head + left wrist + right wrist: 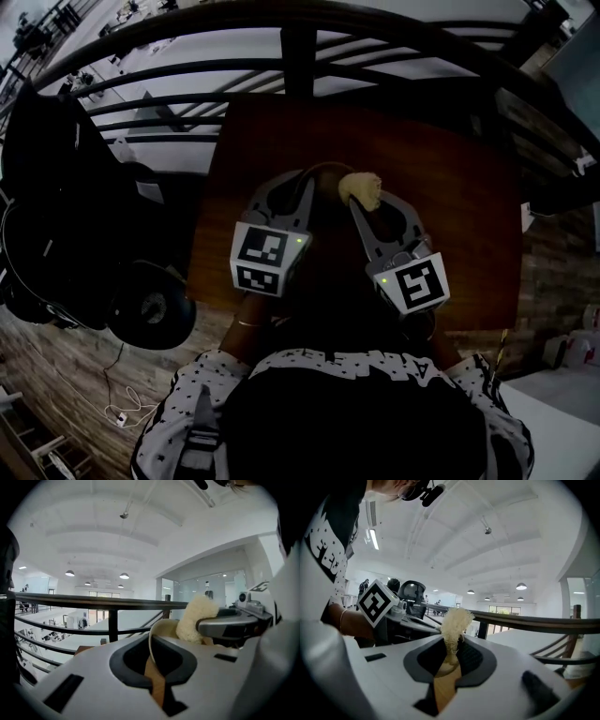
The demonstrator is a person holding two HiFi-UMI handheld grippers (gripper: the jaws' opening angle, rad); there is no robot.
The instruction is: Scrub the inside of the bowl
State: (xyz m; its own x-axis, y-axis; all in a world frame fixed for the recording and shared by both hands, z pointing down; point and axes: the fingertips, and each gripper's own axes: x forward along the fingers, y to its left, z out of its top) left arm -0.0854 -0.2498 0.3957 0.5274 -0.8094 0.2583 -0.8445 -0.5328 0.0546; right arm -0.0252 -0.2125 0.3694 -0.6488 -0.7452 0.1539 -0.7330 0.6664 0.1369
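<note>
Left gripper view: the left tongs, nearly closed, pinch the rim of a pale thin-walled bowl above the dark wooden counter. The right tongs clamp a cream fibrous scrubber beside it. Scrubbing seems underway; next, sweep round inside.

Light grey, with dark grey pads, on the left hand-held gripper and the right hand-held gripper, plus black-and-white square markers and a small green light on each cube. Pale yellowish cream on the scrubber, off-white cream on the bowl, deep reddish brown on the desk. White speckled with black on the near shirt, black on the far railing, mid-brown planks on the floor at left and right.
</note>
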